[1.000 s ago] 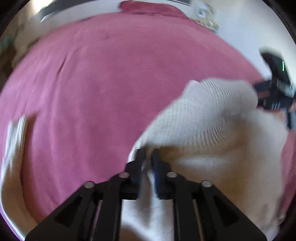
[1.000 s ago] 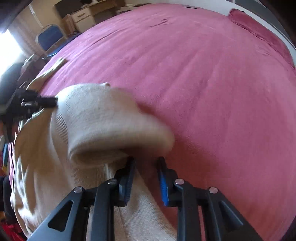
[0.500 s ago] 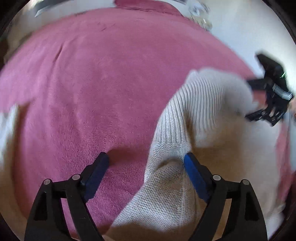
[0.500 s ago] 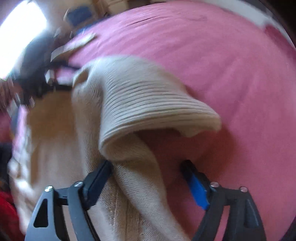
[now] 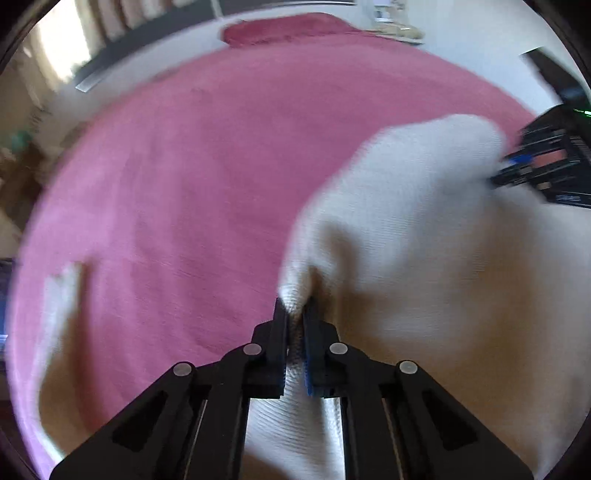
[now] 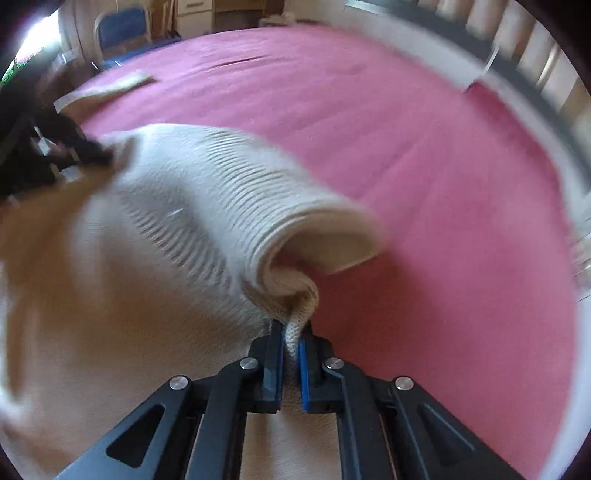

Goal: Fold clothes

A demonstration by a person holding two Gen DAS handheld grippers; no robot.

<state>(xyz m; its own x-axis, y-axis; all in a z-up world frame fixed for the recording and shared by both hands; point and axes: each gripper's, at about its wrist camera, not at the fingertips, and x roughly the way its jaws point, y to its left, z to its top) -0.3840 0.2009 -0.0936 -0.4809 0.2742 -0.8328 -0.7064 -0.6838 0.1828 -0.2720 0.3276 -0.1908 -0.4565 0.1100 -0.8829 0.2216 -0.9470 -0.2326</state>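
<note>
A cream knitted sweater (image 5: 424, 229) is found lying on a pink bedspread (image 5: 177, 192), occupying the near side of the bed; its ribbed hem (image 6: 236, 195) is raised off the surface and curls over in a loose roll.

The left tongs (image 5: 295, 317) are pressed together on a bunched edge of the sweater — knit is seen squeezed between the two fingers and rising just past the tips. The right tongs (image 6: 291, 332) are likewise pressed together, pinching a gathered fold of the ribbed hem directly below the roll. Each pair of tongs is also visible from the opposite camera, at the far end of the raised hem: the right tongs (image 5: 532, 166) at the right margin of the left wrist view, the left tongs (image 6: 85, 151) at the left margin of the right wrist view. The hem is thus held at two points with the cloth spanning between them.

A further strip of cream fabric (image 6: 107, 88) is noted flat on the bedspread beyond the left tongs. A pink pillow (image 5: 284, 27) lies at the far end of the bed. Both views are blurred — finer detail cannot be told.
</note>
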